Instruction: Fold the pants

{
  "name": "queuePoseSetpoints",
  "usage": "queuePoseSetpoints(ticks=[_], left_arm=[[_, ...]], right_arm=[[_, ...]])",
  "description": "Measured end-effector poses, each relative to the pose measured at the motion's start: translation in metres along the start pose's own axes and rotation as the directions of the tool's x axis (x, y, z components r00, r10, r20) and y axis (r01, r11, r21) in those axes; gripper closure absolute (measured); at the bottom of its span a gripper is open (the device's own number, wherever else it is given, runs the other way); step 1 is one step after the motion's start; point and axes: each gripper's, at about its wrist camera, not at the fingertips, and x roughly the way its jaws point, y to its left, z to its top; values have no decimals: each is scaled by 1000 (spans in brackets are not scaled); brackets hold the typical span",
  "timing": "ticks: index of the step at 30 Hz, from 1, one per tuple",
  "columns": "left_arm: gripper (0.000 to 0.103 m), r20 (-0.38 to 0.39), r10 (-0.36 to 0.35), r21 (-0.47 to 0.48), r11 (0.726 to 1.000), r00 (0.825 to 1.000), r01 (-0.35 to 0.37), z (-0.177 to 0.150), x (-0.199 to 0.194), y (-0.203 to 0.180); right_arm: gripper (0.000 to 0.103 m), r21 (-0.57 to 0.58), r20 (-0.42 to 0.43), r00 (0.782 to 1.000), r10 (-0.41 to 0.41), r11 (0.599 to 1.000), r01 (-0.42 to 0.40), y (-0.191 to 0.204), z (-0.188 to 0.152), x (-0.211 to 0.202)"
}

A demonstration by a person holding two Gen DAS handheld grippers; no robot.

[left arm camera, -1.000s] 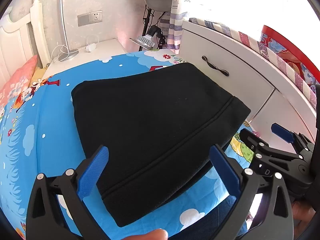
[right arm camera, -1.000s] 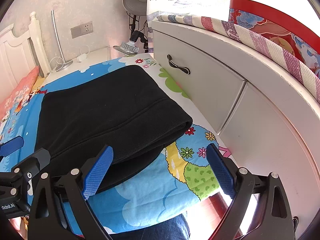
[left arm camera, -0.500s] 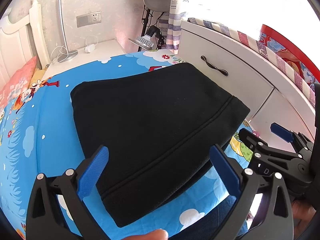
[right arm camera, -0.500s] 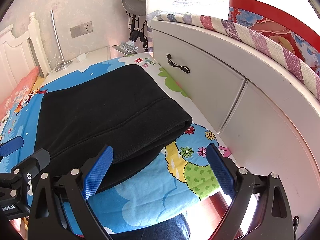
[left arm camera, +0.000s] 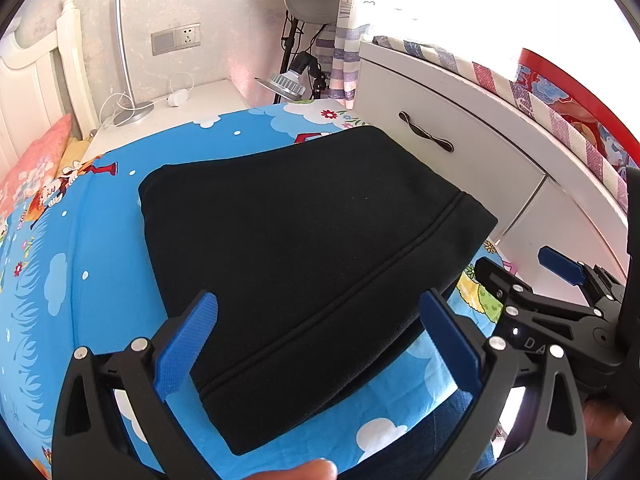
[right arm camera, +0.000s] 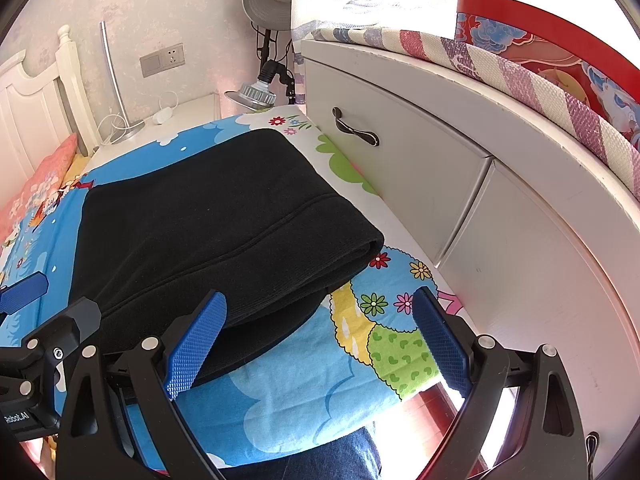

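With both tools held low over the near edge of the bed, the left gripper (left arm camera: 318, 336) has its blue pads spread wide and holds nothing; its tips frame the near part of the black pants (left arm camera: 312, 264) without touching the cloth. The right gripper (right arm camera: 318, 334) is likewise wide open and empty, its left pad in line with the near right part of the pants (right arm camera: 224, 232) and its right pad over the flowered patch of the bed sheet (right arm camera: 380, 328) at the bed's near right corner. In the left wrist view the right gripper (left arm camera: 516, 268) shows at the right edge, beside the pants' right fold. The pants lie folded into a compact, roughly rectangular stack on the cartoon-print bed sheet (left arm camera: 80, 248), toward the near right part of the bed, with a seam line running across the top layer. The right wrist view shows stacked layers at the rounded right end. Just beside the bed's right edge stands a white cabinet (right arm camera: 440, 168) with a dark handle (right arm camera: 354, 132). At the far left lies a pink pillow (left arm camera: 36, 160) against a white headboard (left arm camera: 32, 80). Beyond the far edge are a white nightstand (left arm camera: 180, 108), a wall socket (left arm camera: 176, 38) and a lamp (left arm camera: 292, 80).
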Motion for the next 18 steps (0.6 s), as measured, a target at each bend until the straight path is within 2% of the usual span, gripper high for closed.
queuePoseSetpoints(ticks=[18], left_arm=[[2,-7,-14,3,1000,1000,14,6,3,-6]], right_arm=[[14,20,-1,1000,2,1000,-2,-2,-1,-1]])
